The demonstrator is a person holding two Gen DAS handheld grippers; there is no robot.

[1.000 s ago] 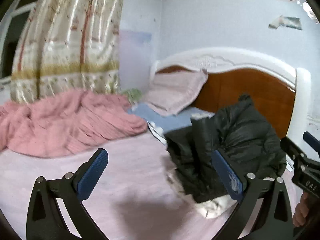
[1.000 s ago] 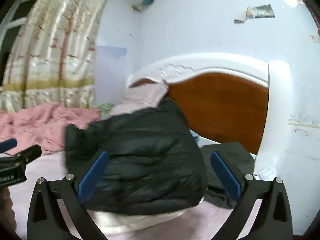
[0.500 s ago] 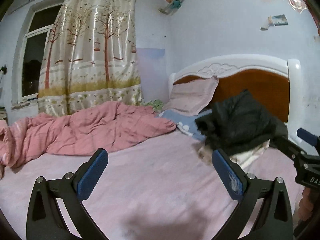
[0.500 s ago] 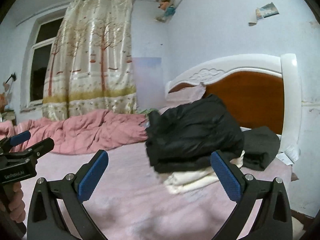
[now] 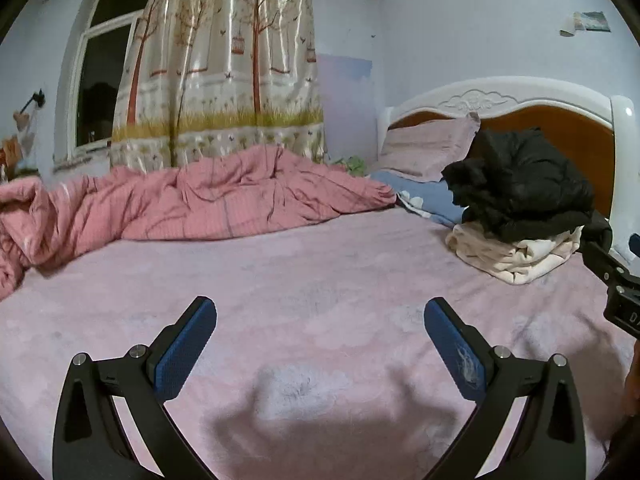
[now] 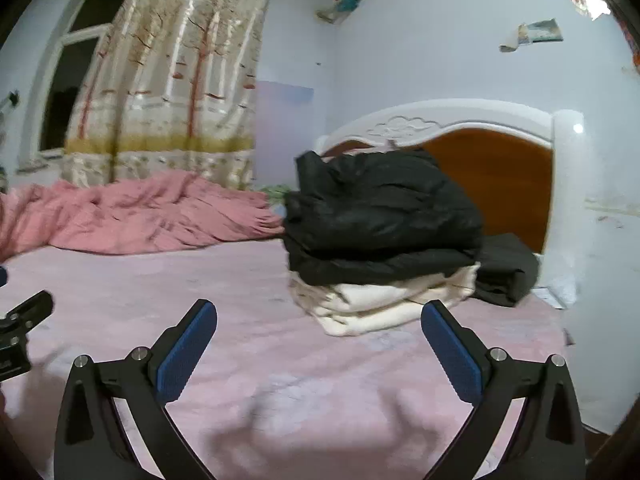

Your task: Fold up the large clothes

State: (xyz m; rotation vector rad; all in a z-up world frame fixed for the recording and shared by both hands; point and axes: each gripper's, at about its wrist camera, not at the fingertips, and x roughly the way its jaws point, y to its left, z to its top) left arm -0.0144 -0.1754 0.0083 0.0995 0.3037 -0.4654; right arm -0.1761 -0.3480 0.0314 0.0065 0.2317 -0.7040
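Observation:
A folded black puffy jacket (image 6: 380, 216) lies on top of a folded cream garment (image 6: 384, 300), stacked near the headboard on the pink bed sheet (image 6: 240, 304). The stack shows at the right of the left wrist view, black jacket (image 5: 520, 184) over cream garment (image 5: 516, 256). My left gripper (image 5: 320, 320) is open and empty above bare sheet (image 5: 300, 280), well short of the stack. My right gripper (image 6: 319, 320) is open and empty, a short way in front of the stack. Another dark folded garment (image 6: 508, 272) lies behind the stack.
A crumpled pink quilt (image 5: 180, 200) lies along the far left of the bed. A pink pillow (image 5: 428, 144) and a blue one (image 5: 424, 196) lean at the wood and white headboard (image 6: 500, 152). A curtain (image 5: 224, 72) and window (image 5: 96, 76) stand behind.
Both grippers have pulled back from the stack, which now looks smaller and farther. The black jacket rests folded on the cream garment. Both grippers stayed open.

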